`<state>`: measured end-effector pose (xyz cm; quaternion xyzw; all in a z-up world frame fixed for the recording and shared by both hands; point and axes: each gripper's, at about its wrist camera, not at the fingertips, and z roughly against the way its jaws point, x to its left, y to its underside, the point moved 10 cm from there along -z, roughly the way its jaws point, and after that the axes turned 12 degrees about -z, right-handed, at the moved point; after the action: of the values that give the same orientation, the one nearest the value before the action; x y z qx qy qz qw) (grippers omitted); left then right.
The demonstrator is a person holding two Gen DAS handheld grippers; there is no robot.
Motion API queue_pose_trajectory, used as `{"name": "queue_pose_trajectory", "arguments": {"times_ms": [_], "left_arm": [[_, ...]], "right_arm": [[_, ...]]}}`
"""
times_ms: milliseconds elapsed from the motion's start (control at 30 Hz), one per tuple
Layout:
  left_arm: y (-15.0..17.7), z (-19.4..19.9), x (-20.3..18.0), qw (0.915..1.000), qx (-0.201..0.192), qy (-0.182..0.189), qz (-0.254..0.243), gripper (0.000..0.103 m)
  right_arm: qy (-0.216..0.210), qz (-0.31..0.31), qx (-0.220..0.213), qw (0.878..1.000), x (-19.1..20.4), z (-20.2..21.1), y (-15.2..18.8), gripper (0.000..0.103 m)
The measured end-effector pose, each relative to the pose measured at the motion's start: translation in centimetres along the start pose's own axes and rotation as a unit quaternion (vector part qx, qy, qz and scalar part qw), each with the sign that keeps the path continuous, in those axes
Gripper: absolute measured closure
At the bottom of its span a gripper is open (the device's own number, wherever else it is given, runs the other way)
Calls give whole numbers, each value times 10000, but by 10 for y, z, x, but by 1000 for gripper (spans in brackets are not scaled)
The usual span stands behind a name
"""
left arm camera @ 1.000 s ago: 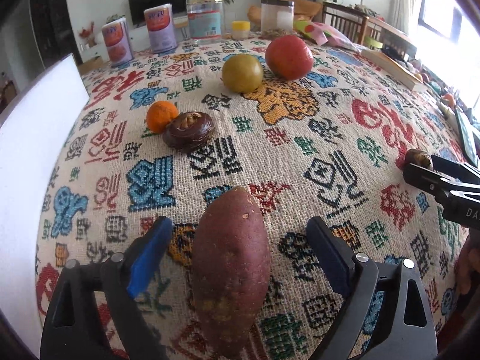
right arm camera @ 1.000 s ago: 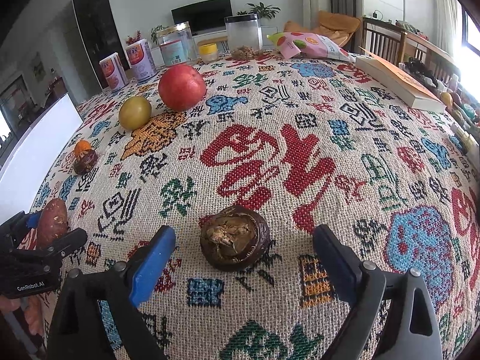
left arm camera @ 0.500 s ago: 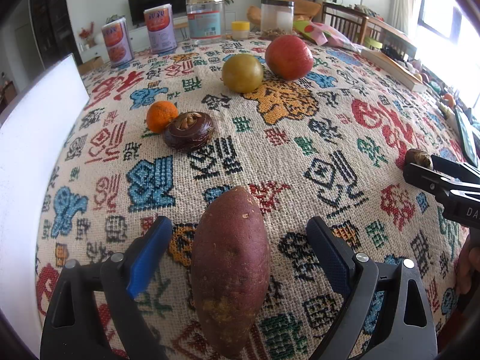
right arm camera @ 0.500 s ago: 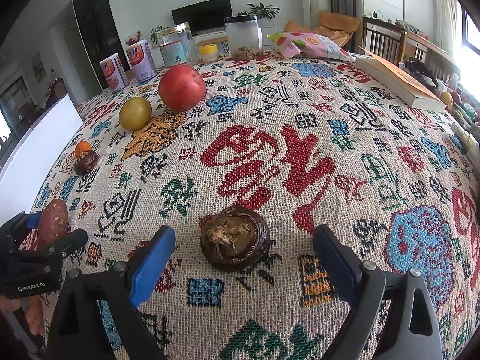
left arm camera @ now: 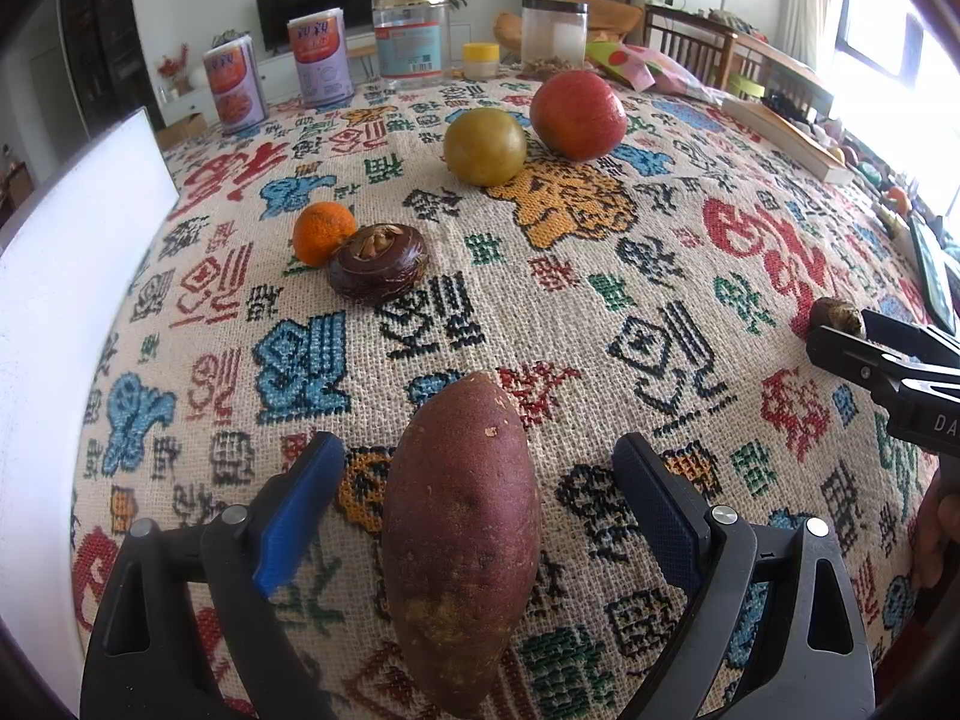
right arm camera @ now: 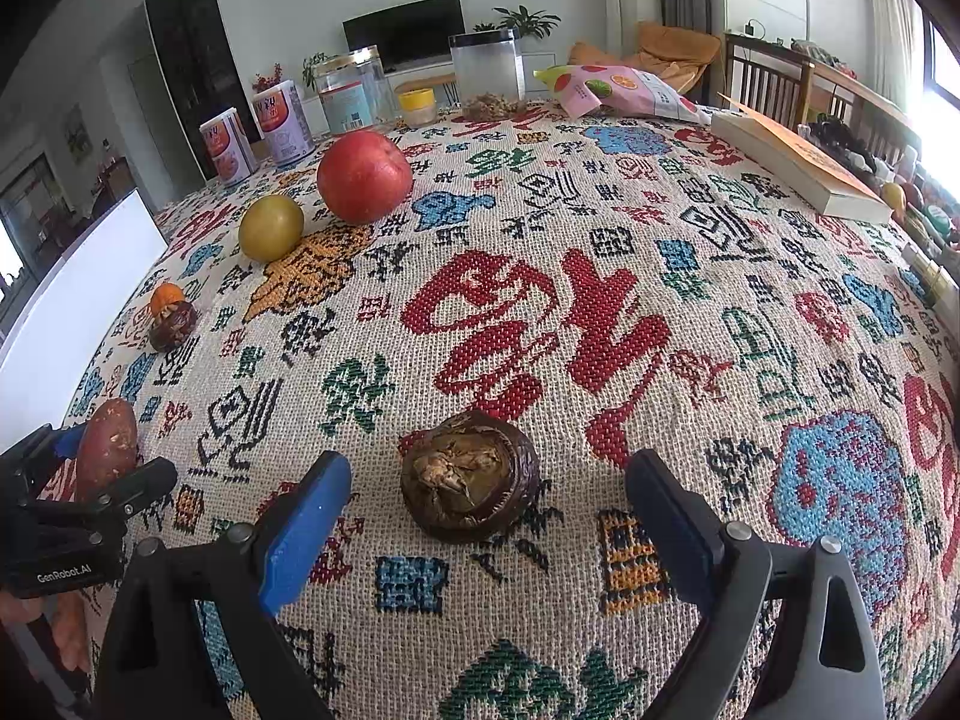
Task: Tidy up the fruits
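A reddish-brown sweet potato (left arm camera: 462,534) lies lengthwise on the patterned cloth between the blue pads of my left gripper (left arm camera: 480,474), which stands open and clear of it on both sides. A brown water chestnut (right arm camera: 469,474) sits between the wide-open fingers of my right gripper (right arm camera: 489,480), untouched. Further back lie a second water chestnut (left arm camera: 378,262) touching a small orange (left arm camera: 323,231), then a yellow-green round fruit (left arm camera: 485,146) and a red apple (left arm camera: 577,114). The right gripper (left arm camera: 888,360) shows at the right edge of the left wrist view.
Two cans (left arm camera: 234,83), clear jars (left arm camera: 411,39), a small yellow-lidded pot (left arm camera: 481,59) and a snack bag (right arm camera: 618,90) line the far edge. A book (right arm camera: 798,165) lies at the right. A white board (left arm camera: 66,300) stands along the left side.
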<state>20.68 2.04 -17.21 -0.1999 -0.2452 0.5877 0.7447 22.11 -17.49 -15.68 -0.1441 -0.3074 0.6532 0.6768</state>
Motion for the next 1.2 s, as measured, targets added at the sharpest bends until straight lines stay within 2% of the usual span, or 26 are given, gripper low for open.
{"name": "queue_pose_trajectory", "arguments": {"times_ms": [1000, 1033, 1067, 1133, 1200], "left_arm": [[0, 0, 0, 10000, -2, 8, 3, 10], [0, 0, 0, 10000, -2, 51, 12, 10], [1, 1, 0, 9999, 18, 150, 9, 10], [2, 7, -2, 9989, 61, 470, -45, 10], [5, 14, -3, 9974, 43, 723, -62, 10]], "right_arm": [[-19, 1, -1, 10000, -2, 1, 0, 10], [-68, -10, -15, 10000, -2, 2, -1, 10], [-297, -75, -89, 9995, -2, 7, -2, 10], [-1049, -425, -355, 9929, -8, 29, -11, 10], [-1267, -757, -495, 9878, -23, 49, -22, 10]]}}
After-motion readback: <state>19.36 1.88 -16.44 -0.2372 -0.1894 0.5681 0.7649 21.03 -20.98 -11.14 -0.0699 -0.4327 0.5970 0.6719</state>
